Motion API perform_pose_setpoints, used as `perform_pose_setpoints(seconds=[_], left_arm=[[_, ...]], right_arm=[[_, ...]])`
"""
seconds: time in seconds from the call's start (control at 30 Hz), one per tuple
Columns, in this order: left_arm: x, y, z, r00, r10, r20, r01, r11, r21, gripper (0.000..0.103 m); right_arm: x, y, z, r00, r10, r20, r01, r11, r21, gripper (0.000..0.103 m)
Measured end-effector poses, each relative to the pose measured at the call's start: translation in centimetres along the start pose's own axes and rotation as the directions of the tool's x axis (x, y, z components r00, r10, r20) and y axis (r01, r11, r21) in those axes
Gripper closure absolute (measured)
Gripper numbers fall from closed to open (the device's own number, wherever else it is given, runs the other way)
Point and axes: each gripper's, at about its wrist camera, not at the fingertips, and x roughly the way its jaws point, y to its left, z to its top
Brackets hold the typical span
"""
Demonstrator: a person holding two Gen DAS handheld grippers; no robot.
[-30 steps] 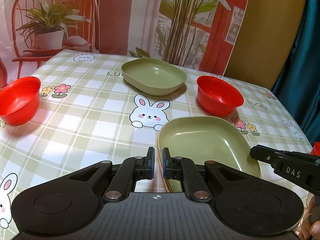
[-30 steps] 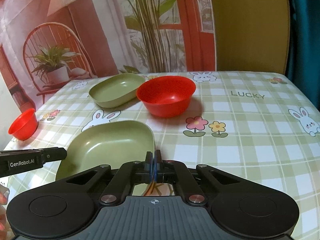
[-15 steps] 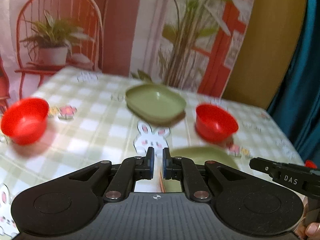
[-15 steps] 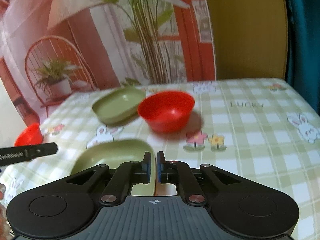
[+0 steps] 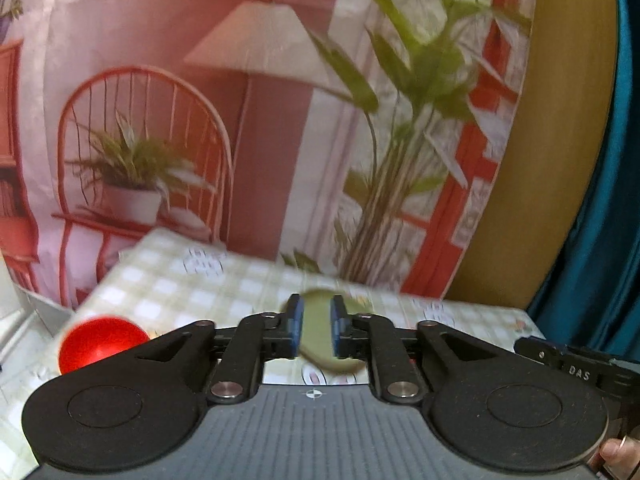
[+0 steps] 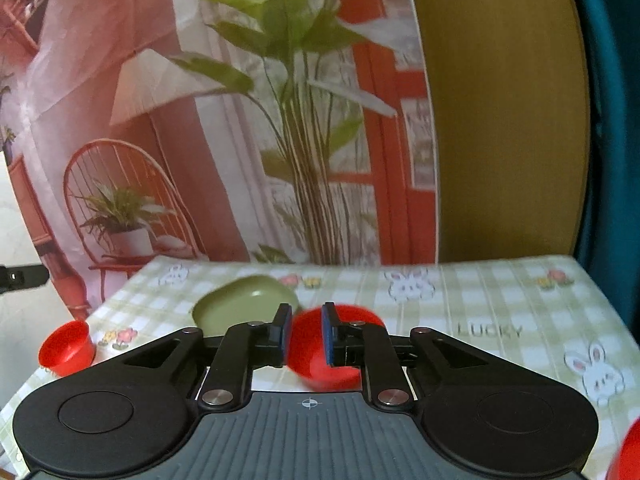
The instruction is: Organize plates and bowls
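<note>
Fingers, left view: my left gripper (image 5: 316, 330) has its blue-padded jaws parted narrowly, holding nothing; the olive-green rounded plastic plate (image 5: 318, 340) seen between them lies farther off on the checked bunny-print tablecloth (image 5: 180, 284).
Risk, left view: I judge the blur and raised aim a hazard; descending blind, I could strike the plate's rim and skid it.
Count, left view: one green plate, one glossy red plastic bowl (image 5: 100, 342) at far left.
Fingers, right view: my right gripper (image 6: 305, 334) is parted about as far, empty; a second round red plastic bowl (image 6: 308, 354) sits beyond the gap.
Risk, right view: closing on that curved wall may squirt the bowl sideways into the plate (image 6: 240, 308) just beside it.
Count, right view: one green plate, two red bowls on the cloth, counting the small one (image 6: 66, 346) at the left edge, plus a red sliver at bottom right that I cannot identify.
</note>
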Motion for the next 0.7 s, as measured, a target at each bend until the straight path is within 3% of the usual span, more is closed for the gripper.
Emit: perform_pose_setpoints(seconds=[0.13,0.53,0.7], left_arm=[[0.7,0.7,1.2,0.999,0.014,0.042,-0.015,1.0,0.023,0.069],[8.2,3.3,1.5,0.998,0.013,-0.066,-0.012,1.0,0.019,0.068],[13.0,3.0,0.5,0.99,0.035,-0.135,-0.033,0.999,0.02,0.067]], right_arm=[[0.9,0.2,1.2,1.0,0.018,0.013,-0.018,1.0,-0.016,0.084],[7.4,1.5,2.7,0.984,0.146,-0.105,-0.146,0.989,0.009,0.081],[12.2,1.1,2.8,0.976,0.131,-0.175,-0.137,0.99,-0.021,0.08]])
